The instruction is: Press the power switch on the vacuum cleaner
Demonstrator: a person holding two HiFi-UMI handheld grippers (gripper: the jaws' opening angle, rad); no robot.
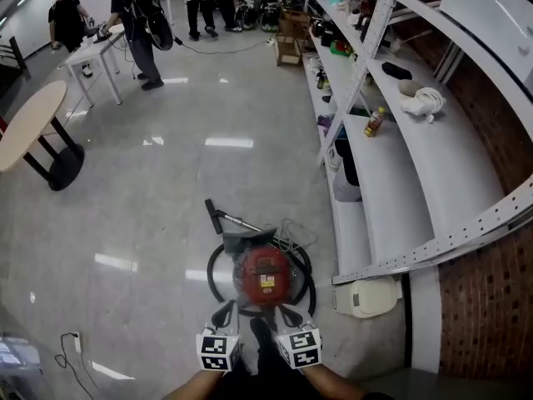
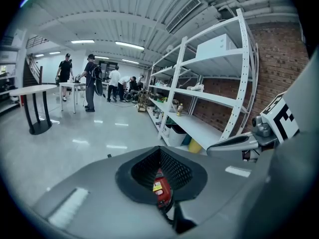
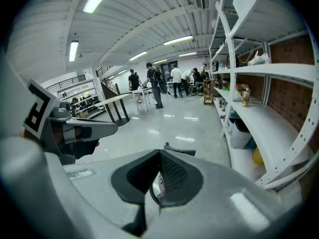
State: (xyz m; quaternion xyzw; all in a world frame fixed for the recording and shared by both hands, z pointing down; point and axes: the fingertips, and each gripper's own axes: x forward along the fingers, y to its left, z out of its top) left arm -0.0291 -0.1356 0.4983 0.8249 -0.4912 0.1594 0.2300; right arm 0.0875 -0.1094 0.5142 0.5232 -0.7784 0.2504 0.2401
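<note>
In the head view the red canister vacuum cleaner (image 1: 265,275) sits on the grey floor just ahead of me. Its black hose (image 1: 215,267) coils around it and its wand (image 1: 223,217) points to the far left. Both grippers hang side by side just short of it, the left gripper (image 1: 223,313) and the right gripper (image 1: 288,315), neither touching it. In the left gripper view the left gripper (image 2: 160,156) has its jaws together, and a strip of the red vacuum (image 2: 160,190) shows through the pad recess. The right gripper (image 3: 160,161) looks the same, holding nothing.
A long white shelving rack (image 1: 416,165) runs along the brick wall on the right, with bottles and a cloth on it. A white appliance (image 1: 371,297) lies at its foot beside the vacuum. A round table (image 1: 33,123) stands far left; several people (image 1: 137,19) work at the back.
</note>
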